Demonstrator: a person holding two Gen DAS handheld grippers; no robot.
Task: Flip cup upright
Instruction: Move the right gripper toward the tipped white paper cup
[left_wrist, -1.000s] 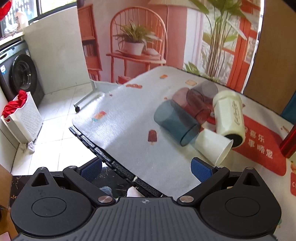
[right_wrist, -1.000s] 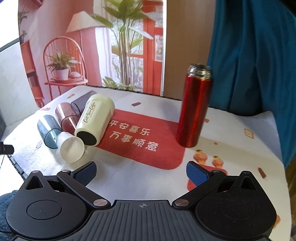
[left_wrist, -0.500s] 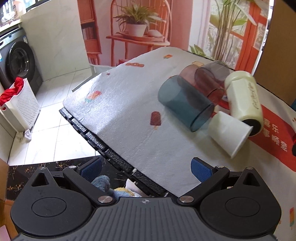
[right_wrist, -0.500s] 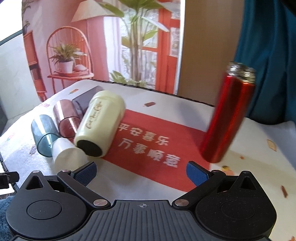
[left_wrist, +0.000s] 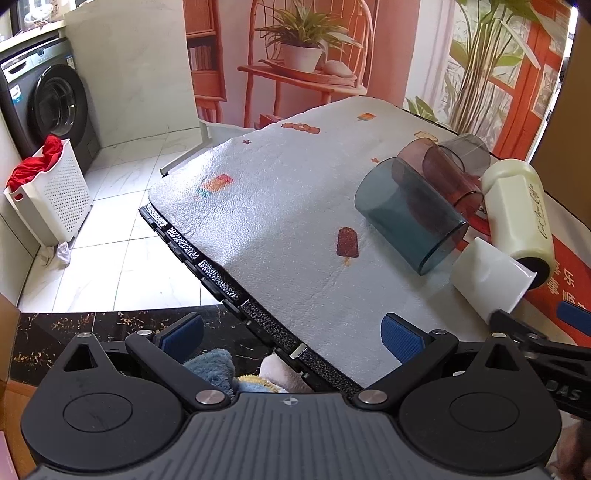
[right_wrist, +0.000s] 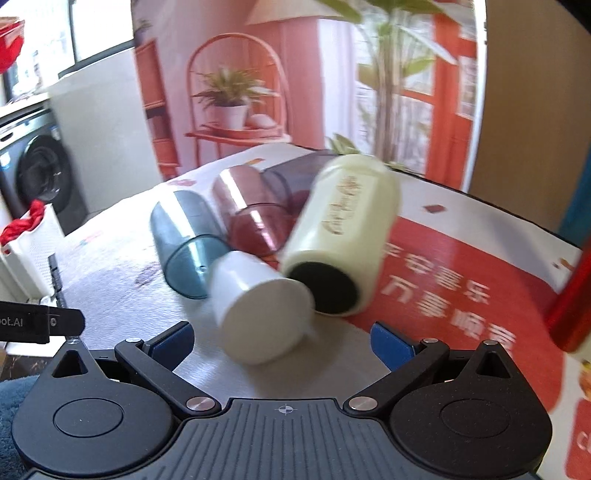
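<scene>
Right gripper (right_wrist: 282, 341): jaws spread wide, grasping nothing; the white cup (right_wrist: 258, 306) lies on its side just ahead, mouth toward the camera, roughly between the blue pads (right_wrist: 173, 341); it touches the teal tumbler (right_wrist: 186, 240) and the cream mug (right_wrist: 341, 236), both on their sides. Left gripper (left_wrist: 291, 334): jaws released, empty, over the table edge (left_wrist: 236, 291); the white cup lies well to its right.
</scene>
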